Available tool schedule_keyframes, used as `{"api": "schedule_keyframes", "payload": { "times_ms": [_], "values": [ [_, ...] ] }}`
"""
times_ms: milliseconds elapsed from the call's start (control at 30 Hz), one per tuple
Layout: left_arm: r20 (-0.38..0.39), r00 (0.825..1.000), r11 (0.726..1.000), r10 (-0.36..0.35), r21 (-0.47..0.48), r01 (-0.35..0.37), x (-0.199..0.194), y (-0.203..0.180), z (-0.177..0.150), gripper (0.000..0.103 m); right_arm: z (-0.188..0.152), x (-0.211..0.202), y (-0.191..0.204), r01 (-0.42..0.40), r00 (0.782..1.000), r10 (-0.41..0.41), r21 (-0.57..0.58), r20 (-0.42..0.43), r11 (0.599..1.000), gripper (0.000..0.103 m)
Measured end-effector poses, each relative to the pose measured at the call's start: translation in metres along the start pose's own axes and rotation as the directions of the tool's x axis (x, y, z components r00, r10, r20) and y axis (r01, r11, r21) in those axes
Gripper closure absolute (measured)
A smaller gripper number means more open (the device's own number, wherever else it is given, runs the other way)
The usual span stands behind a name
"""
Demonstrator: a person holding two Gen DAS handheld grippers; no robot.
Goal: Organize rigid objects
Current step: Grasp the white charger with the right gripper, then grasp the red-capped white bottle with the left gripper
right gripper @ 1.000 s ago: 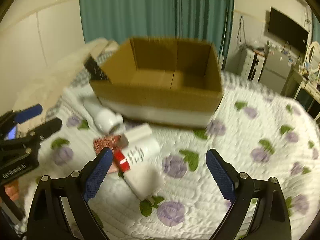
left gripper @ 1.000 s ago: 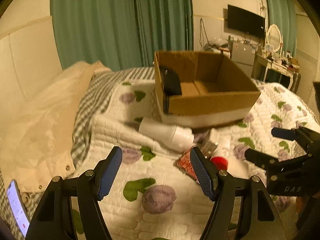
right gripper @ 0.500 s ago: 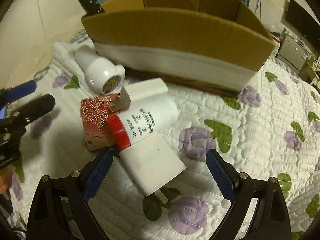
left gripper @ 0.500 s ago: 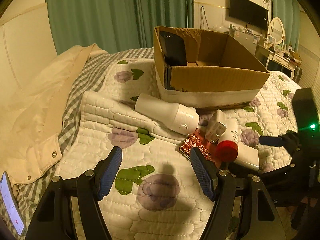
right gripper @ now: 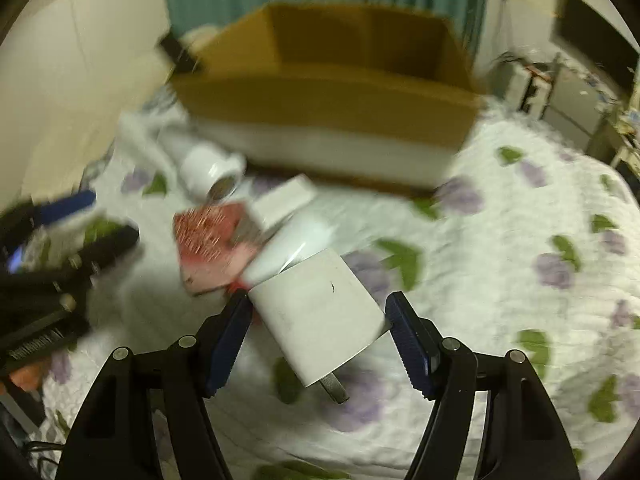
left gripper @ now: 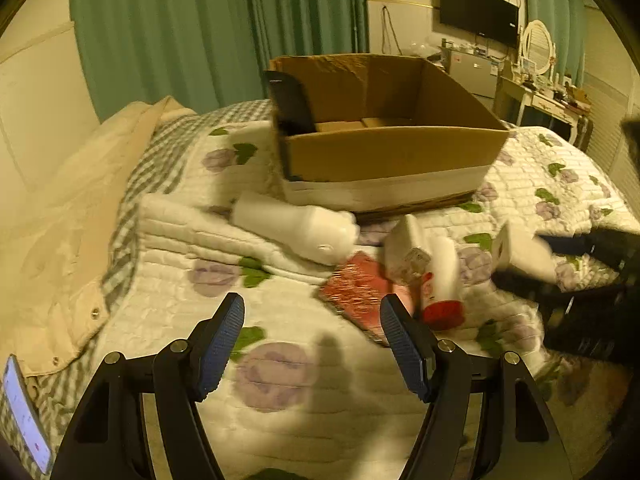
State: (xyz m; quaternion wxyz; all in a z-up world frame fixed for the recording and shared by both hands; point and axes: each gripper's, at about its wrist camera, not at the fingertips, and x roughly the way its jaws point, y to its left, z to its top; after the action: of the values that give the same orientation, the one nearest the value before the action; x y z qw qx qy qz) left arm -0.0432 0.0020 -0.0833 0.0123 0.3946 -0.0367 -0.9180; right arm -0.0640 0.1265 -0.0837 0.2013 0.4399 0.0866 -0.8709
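Observation:
My right gripper (right gripper: 320, 328) is shut on a white charger block (right gripper: 316, 312) with metal prongs and holds it above the quilt; it also shows in the left wrist view (left gripper: 520, 254). A red-capped white bottle (left gripper: 442, 276), a red patterned box (left gripper: 360, 286), a second white charger (left gripper: 404, 248) and a large white bottle (left gripper: 300, 226) lie on the quilt before an open cardboard box (left gripper: 392, 152). My left gripper (left gripper: 312, 336) is open and empty, low over the quilt, left of the pile.
A black object (left gripper: 290, 100) leans at the box's left corner. A cream jacket (left gripper: 72, 208) lies on the bed's left. A phone (left gripper: 24, 412) lies at the lower left. A dresser with mirror (left gripper: 540, 76) stands behind on the right.
My right gripper closed on the white charger block and lifted it off the quilt, away from the red-capped bottle. My left gripper pulled back slightly and stayed open.

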Motion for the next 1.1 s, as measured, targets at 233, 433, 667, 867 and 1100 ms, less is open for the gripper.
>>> {"api": "schedule_keyframes", "payload": {
  "times_ms": [233,433,667,867,1100],
  "values": [
    [-0.071,0.992,0.994,-0.104,0.013,0.105,0.026,-0.038,0.002,0.032,0.02,-0.012,-0.041,0.068,0.995,-0.074,0.081,0.066,0.994,0.034],
    [-0.126,0.982,0.989,-0.141,0.035,0.147,0.048,-0.062,0.006,0.033,0.018,-0.005,-0.051,0.047,0.998,-0.051,0.099,0.041,0.994,0.034],
    [-0.202,0.961,0.979,-0.189,0.036,0.2,0.072,-0.08,0.009,0.057,0.014,-0.001,-0.052,0.037,0.998,-0.041,0.104,0.038,0.994,0.034],
    [-0.223,0.959,0.976,-0.174,0.094,0.199,0.07,-0.092,0.005,0.067,0.014,0.0,-0.05,0.052,0.998,-0.055,0.095,0.034,0.994,0.034],
    [-0.131,0.977,0.976,-0.17,0.114,0.185,0.022,-0.083,0.01,0.067,0.014,-0.018,-0.046,0.064,0.995,-0.071,0.088,0.073,0.994,0.034]
  ]
}}
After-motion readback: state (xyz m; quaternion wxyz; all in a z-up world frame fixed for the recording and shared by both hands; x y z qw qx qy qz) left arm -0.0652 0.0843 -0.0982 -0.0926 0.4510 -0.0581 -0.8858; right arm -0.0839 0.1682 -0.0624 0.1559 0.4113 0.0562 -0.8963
